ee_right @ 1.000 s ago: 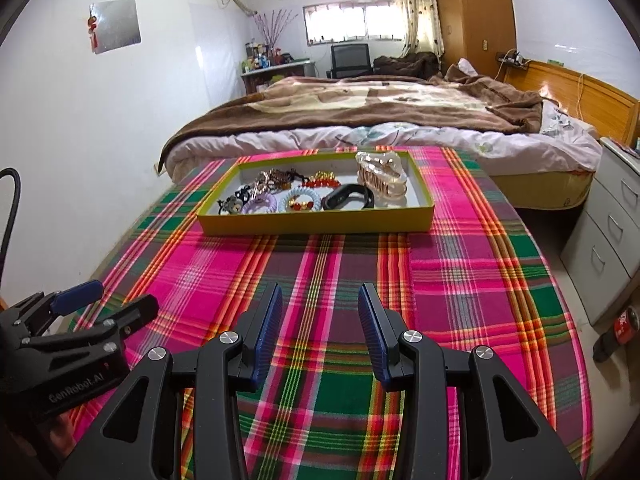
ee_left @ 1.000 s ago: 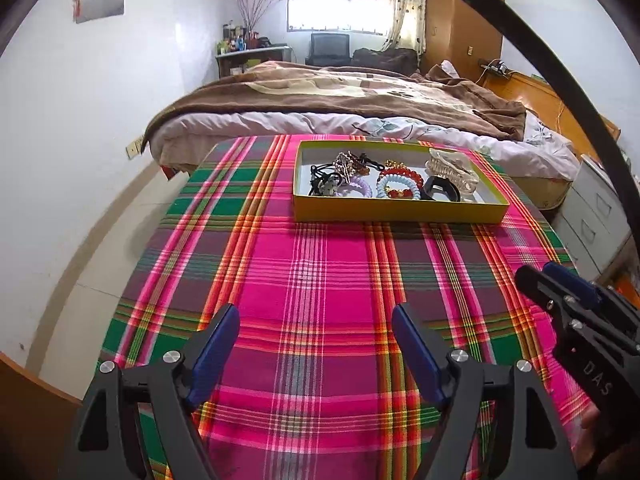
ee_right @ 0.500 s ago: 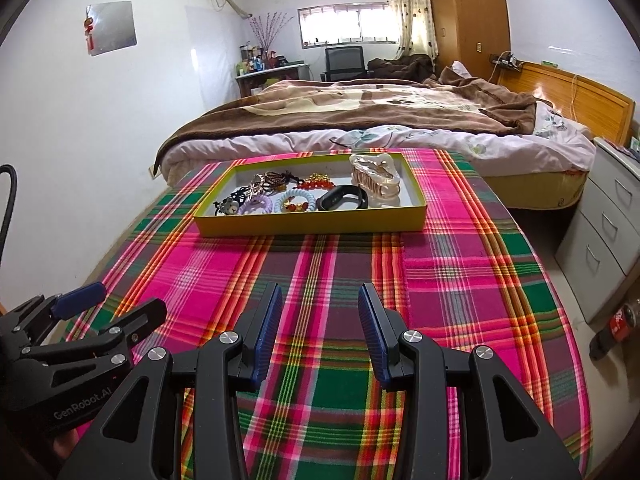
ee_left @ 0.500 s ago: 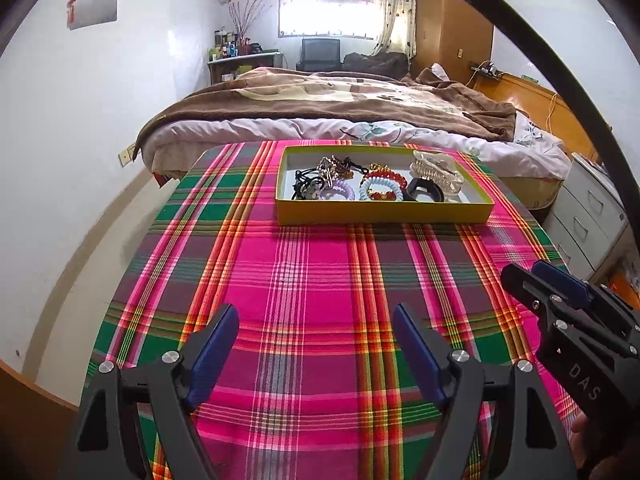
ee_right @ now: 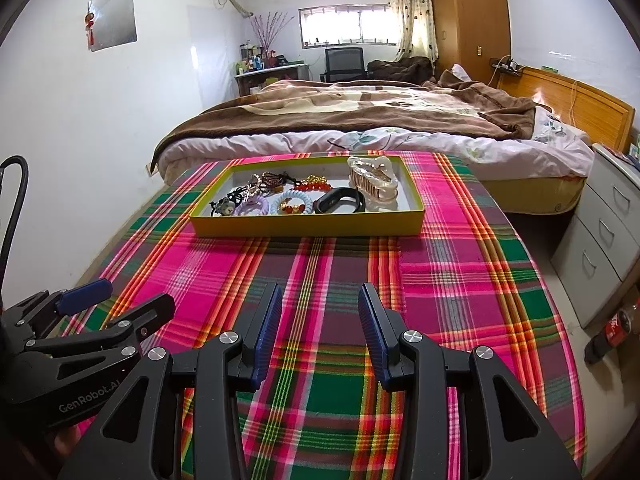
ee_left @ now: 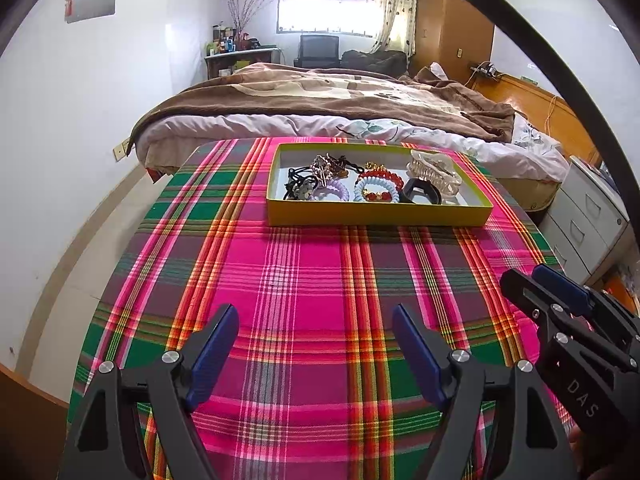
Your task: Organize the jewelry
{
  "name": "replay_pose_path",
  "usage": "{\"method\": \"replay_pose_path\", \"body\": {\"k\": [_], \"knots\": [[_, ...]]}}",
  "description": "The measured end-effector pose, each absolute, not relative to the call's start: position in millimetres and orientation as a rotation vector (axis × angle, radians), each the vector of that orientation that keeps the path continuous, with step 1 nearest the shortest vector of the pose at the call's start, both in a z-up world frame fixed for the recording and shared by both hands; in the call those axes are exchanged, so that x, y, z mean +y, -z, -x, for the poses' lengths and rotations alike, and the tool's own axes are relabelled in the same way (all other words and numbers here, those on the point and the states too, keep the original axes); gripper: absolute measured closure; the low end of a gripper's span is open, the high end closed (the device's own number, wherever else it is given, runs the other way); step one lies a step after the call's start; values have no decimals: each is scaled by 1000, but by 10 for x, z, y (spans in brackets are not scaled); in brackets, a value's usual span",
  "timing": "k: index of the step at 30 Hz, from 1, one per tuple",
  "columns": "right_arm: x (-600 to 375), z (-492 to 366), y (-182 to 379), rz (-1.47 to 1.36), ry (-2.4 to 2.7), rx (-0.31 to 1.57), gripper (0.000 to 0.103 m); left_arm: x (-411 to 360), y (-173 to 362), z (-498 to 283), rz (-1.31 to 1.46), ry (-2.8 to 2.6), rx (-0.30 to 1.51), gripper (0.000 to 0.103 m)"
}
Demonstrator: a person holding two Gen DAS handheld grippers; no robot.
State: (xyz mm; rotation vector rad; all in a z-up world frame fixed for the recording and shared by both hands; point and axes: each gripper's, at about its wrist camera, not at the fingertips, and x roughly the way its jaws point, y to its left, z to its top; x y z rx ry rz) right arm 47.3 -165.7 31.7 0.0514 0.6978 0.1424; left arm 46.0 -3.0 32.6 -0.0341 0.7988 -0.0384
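A yellow tray [ee_left: 376, 216] [ee_right: 308, 227] stands at the far end of the plaid-covered table. Inside lie black hair ties [ee_left: 298, 188], a lilac coil tie [ee_left: 335, 192], a pale blue coil with red beads [ee_left: 376, 192], a black band [ee_left: 420, 194] [ee_right: 340, 202] and a cream claw clip [ee_left: 436, 174] [ee_right: 374, 184]. My left gripper [ee_left: 314, 312] hangs open over the near cloth, nothing between its fingers. My right gripper [ee_right: 319, 290] is open more narrowly, also empty, well short of the tray. Each gripper shows at the edge of the other's view.
The plaid tablecloth [ee_left: 304, 280] covers the whole table. A bed with a brown blanket [ee_right: 360, 108] lies just behind it. A grey drawer unit [ee_right: 608, 232] stands to the right, with a cola bottle [ee_right: 612, 328] on the floor. A white wall runs along the left.
The tray has shifted slightly left in the left wrist view as that gripper swung a little; the right wrist view is nearly the same. Both jaws keep their openings.
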Motion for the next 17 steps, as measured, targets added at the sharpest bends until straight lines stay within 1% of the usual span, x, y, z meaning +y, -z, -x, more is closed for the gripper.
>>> {"method": "replay_pose_path", "body": {"k": [17], "knots": [[-1728, -545, -238, -75, -133, 714, 62, -4, -238, -522, 31, 5, 815, 24]]}}
